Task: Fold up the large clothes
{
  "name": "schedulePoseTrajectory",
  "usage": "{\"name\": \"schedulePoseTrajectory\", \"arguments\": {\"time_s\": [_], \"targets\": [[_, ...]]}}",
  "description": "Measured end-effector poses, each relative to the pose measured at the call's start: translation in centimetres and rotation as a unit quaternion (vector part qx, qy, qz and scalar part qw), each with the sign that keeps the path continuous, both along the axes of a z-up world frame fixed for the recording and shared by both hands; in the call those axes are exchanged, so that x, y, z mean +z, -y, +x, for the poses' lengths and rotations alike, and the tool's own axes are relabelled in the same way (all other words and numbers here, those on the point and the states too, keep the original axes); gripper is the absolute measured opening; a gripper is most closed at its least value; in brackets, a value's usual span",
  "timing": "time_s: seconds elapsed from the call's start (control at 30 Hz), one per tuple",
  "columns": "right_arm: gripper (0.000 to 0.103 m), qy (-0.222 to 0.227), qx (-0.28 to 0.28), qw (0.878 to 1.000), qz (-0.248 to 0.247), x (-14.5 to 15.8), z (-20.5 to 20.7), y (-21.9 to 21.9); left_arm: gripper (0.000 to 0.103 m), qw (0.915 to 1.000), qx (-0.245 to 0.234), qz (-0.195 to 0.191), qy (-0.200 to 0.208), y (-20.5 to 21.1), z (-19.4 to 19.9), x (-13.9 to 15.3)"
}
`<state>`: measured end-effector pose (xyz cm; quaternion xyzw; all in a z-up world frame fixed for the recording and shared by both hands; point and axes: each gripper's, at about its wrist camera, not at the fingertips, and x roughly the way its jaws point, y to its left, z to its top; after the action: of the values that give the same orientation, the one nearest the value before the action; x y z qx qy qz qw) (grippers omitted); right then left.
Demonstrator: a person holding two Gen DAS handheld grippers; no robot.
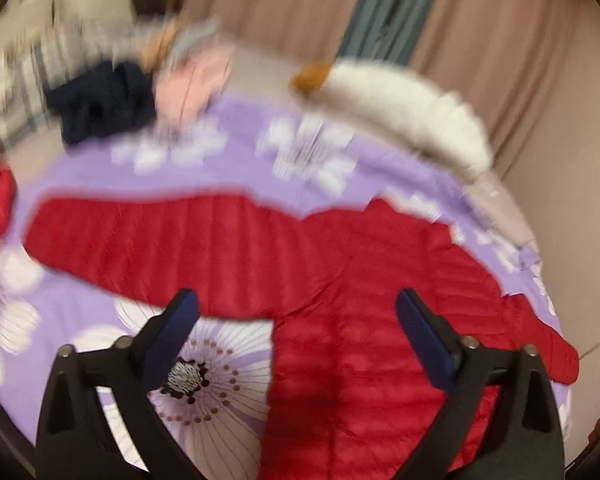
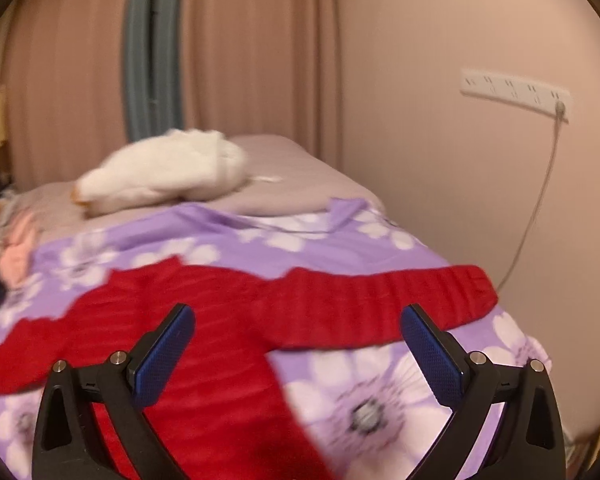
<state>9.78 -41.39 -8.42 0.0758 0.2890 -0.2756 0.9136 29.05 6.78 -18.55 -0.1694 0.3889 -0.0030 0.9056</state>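
A red quilted jacket [image 1: 340, 272] lies spread flat on a purple floral bedcover [image 1: 236, 160], one sleeve stretched left and the other right. My left gripper [image 1: 298, 308] hovers open above the jacket near its left armpit, nothing between the blue pads [image 1: 172, 336]. In the right wrist view the same jacket [image 2: 220, 320] fills the lower left, its right sleeve [image 2: 400, 292] reaching towards the wall. My right gripper [image 2: 298, 320] is open over the sleeve's base, apart from the cloth. Both views are blurred.
A white pillow [image 2: 160, 176] lies at the head of the bed. Dark blue, pink and striped clothes [image 1: 112, 92] are piled at the far left. A wall [image 2: 460, 200] with a power strip [image 2: 516, 92] and cable runs along the bed's right side. Curtains [image 2: 240, 48] hang behind.
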Motion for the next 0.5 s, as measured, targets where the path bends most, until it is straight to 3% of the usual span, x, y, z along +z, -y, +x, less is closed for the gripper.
{"name": "schedulePoseTrajectory", "arguments": {"time_s": [0.1, 0.23, 0.27, 0.4, 0.5], "targets": [[0.090, -0.023, -0.044, 0.998, 0.037, -2.0, 1.1, 5.8, 0.087, 0.9957, -0.006, -0.073, -0.056, -1.5, 2.8, -4.6], [0.082, -0.052, -0.111, 0.988, 0.097, -5.4, 0.7, 13.5, 0.076, 0.9882, 0.005, -0.124, -0.089, -2.0, 4.2, -7.9], [0.079, -0.058, -0.127, 0.984, 0.114, -6.2, 0.3, 15.2, 0.073, 0.9879, 0.006, -0.123, -0.095, -1.9, 4.5, -8.4], [0.074, -0.059, -0.171, 0.968, 0.173, -8.6, -1.9, 19.7, 0.042, 0.9910, 0.003, -0.080, -0.107, -0.8, 5.5, -9.6], [0.074, -0.064, -0.211, 0.958, 0.183, -9.8, -3.3, 21.6, 0.035, 0.9951, 0.014, -0.019, -0.096, 0.5, 5.6, -9.4]]}}
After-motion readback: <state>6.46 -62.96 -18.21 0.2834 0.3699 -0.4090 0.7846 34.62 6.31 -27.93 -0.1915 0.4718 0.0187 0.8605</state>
